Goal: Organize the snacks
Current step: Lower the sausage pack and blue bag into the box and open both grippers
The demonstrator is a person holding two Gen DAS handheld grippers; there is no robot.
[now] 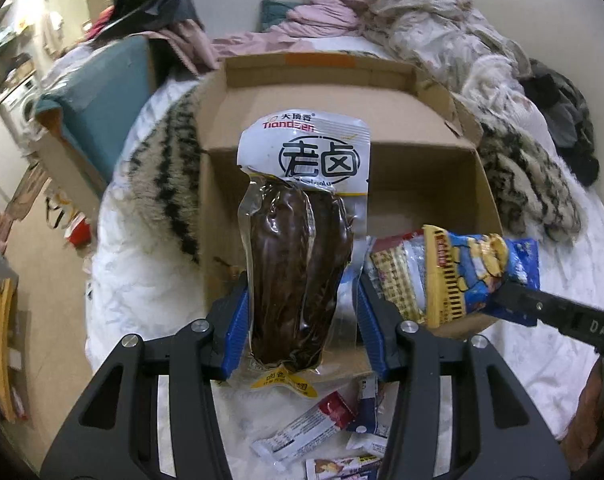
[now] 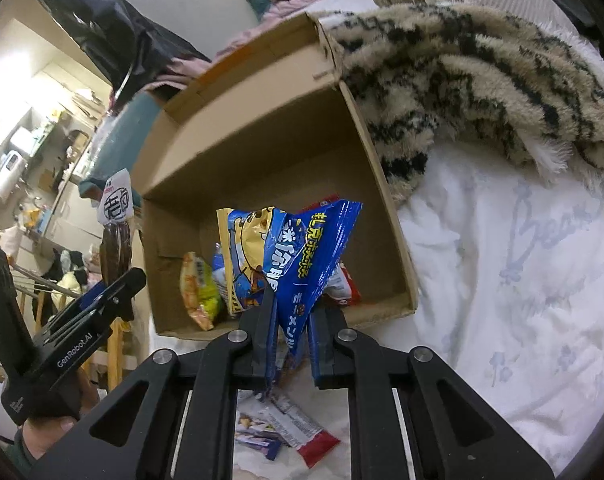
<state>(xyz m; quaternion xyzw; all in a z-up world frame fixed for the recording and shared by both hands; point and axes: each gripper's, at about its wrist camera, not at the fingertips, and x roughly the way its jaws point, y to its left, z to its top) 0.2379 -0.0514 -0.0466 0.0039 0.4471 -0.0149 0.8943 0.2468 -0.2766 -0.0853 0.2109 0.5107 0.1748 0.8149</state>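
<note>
My left gripper [image 1: 300, 280] is shut on a vacuum pack of dark braised meat [image 1: 298, 256] with a white top label, held upright over the near wall of an open cardboard box [image 1: 302, 120]. My right gripper [image 2: 292, 304] is shut on a blue and yellow snack bag [image 2: 294, 256], held just above the box [image 2: 262, 148] near its front. In the left wrist view that blue bag [image 1: 474, 268] hangs at the right with the right gripper's fingers [image 1: 518, 296] on it. Inside the box lie a yellow-green packet [image 2: 198, 288] and a red and white packet [image 2: 342, 288].
The box rests on a white bedsheet [image 2: 522, 280] beside a furry striped blanket [image 2: 462, 92]. Several small snack bars [image 1: 314, 432] lie loose on the sheet in front of the box. Piled clothes [image 1: 402, 12] lie behind; a teal chair [image 1: 94, 100] stands left of the bed.
</note>
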